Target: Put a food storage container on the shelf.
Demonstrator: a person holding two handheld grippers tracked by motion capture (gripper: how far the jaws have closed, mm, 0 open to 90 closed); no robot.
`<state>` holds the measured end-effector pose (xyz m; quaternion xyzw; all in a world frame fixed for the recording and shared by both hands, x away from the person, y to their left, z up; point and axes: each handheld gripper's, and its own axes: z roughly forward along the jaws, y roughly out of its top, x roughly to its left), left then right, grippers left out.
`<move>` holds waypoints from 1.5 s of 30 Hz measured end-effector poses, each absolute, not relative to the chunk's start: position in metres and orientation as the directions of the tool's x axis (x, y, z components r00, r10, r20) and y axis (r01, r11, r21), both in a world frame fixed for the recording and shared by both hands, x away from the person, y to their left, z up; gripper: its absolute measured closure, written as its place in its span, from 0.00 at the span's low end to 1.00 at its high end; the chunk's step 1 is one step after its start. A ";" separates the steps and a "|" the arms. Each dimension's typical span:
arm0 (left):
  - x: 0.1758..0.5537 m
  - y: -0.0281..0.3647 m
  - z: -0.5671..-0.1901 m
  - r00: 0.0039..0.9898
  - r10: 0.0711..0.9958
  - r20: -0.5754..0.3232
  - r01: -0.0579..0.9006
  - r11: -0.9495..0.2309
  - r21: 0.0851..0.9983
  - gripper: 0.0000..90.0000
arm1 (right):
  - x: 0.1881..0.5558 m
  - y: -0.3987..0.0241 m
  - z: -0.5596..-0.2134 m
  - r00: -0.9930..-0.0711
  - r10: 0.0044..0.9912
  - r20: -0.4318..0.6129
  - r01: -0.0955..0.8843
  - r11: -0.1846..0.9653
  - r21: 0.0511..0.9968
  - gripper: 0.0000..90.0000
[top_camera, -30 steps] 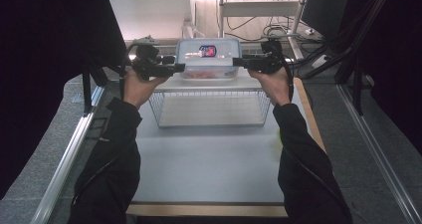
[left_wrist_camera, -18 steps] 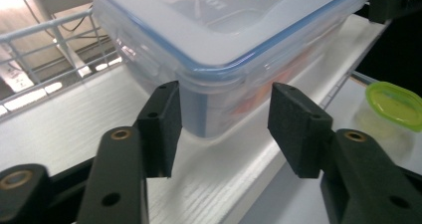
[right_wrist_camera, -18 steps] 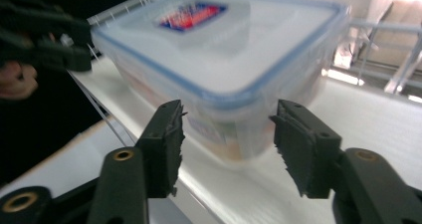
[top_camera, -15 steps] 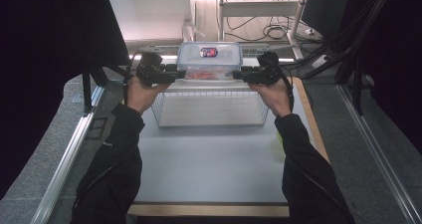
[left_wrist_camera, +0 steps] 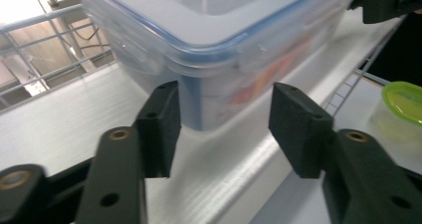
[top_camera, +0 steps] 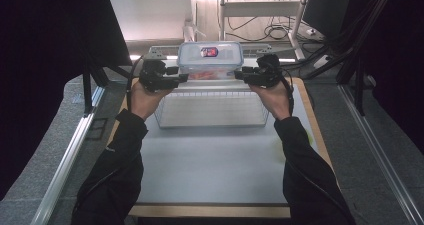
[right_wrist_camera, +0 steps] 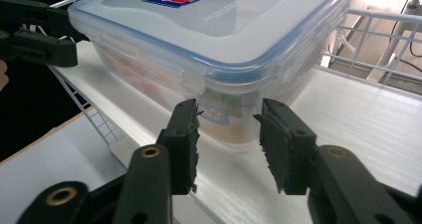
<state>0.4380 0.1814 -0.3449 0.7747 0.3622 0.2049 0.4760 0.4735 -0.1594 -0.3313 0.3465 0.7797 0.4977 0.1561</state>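
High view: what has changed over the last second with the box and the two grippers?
The clear lidded box has come slightly down with both hands and now sits on the white shelf above the wire basket. The left gripper and right gripper have been working their jaws and now stand open at the box's ends, pads off it. Basket and table are unchanged.

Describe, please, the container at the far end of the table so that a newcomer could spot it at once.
Look past the wire basket to the white shelf above its far edge. There sits the clear plastic box, between the two tongs: blue-trimmed lid, red-and-blue label on top, unlike the small green-lidded tub.
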 end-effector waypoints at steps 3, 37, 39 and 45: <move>0.427 0.180 -0.348 0.661 0.750 -0.018 0.348 -0.285 0.893 0.43 | 0.468 -0.160 -0.332 -0.720 0.688 0.094 0.378 0.275 0.884 0.56; 0.317 0.176 -0.414 0.727 0.687 -0.004 0.342 -0.357 0.869 0.07 | 0.380 -0.174 -0.388 -0.798 0.601 0.046 0.312 0.347 0.884 0.09; 0.313 0.175 -0.420 0.728 0.685 -0.014 0.349 -0.353 0.868 0.07 | 0.375 -0.176 -0.393 -0.798 0.601 0.045 0.312 0.348 0.884 0.09; 0.303 0.172 -0.440 0.725 0.688 -0.012 0.363 -0.367 0.857 0.07 | 0.367 -0.181 -0.400 -0.801 0.597 0.038 0.314 0.364 0.877 0.09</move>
